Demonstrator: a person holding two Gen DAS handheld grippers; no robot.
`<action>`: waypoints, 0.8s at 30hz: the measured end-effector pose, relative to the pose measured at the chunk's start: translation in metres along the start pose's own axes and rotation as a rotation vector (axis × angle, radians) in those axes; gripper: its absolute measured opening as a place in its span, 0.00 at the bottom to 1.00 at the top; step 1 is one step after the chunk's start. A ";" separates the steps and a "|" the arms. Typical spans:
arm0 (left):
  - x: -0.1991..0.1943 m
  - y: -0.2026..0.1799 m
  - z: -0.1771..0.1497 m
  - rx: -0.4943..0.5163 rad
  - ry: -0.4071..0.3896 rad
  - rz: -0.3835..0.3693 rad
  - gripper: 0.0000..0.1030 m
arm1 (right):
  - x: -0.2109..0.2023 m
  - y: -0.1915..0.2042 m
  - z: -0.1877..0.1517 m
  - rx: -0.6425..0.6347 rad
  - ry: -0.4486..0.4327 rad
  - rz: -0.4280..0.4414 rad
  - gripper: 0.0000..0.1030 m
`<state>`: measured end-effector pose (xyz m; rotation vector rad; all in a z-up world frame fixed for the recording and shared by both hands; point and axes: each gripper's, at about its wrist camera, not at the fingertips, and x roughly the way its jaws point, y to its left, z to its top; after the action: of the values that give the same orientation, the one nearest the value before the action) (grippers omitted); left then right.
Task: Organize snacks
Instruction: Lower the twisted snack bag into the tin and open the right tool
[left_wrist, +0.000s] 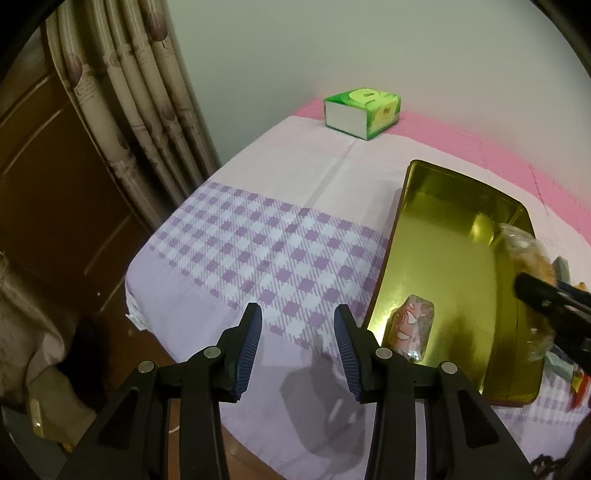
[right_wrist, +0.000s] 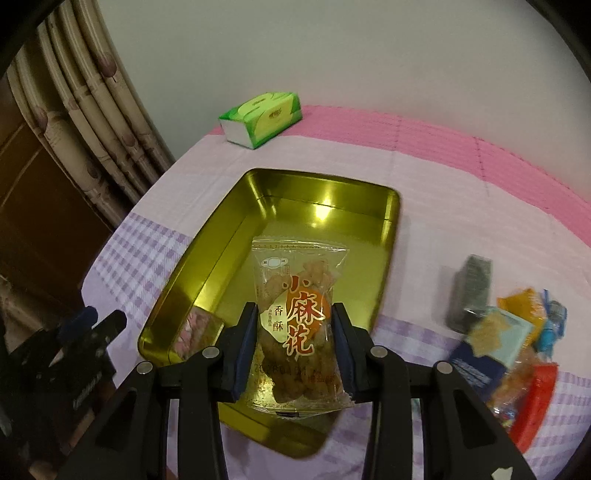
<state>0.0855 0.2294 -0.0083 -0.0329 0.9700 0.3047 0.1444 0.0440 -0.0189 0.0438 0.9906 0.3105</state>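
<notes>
A gold tin tray (right_wrist: 280, 192) lies on the checked cloth, and a pink-wrapped snack (left_wrist: 412, 328) rests in its near corner, also visible as the pink snack (right_wrist: 201, 325) in the right wrist view. My right gripper (right_wrist: 295, 347) is shut on a clear packet of fried dough twists (right_wrist: 299, 314), held over the tray. The same packet (left_wrist: 528, 254) shows at the right edge of the left wrist view. My left gripper (left_wrist: 298, 350) is open with nothing between its fingers, over the cloth just left of the tray (left_wrist: 443, 236).
A green tissue box (left_wrist: 364, 112) stands at the far side near the wall, tissue box (right_wrist: 262, 118). A heap of several wrapped snacks (right_wrist: 509, 332) lies right of the tray. Curtains (left_wrist: 125, 110) and a wooden cabinet are beyond the table's left edge.
</notes>
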 end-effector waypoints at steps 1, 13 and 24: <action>0.000 0.000 0.001 -0.002 -0.002 -0.004 0.41 | 0.013 0.007 0.008 0.001 0.008 -0.002 0.35; 0.013 0.002 -0.001 -0.027 0.055 -0.047 0.41 | 0.062 0.021 0.013 -0.022 0.060 -0.076 0.35; 0.010 -0.005 -0.001 -0.001 0.054 -0.057 0.41 | 0.064 0.004 0.015 -0.049 0.049 -0.152 0.35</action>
<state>0.0911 0.2272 -0.0175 -0.0700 1.0207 0.2530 0.1879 0.0675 -0.0623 -0.0837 1.0285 0.1975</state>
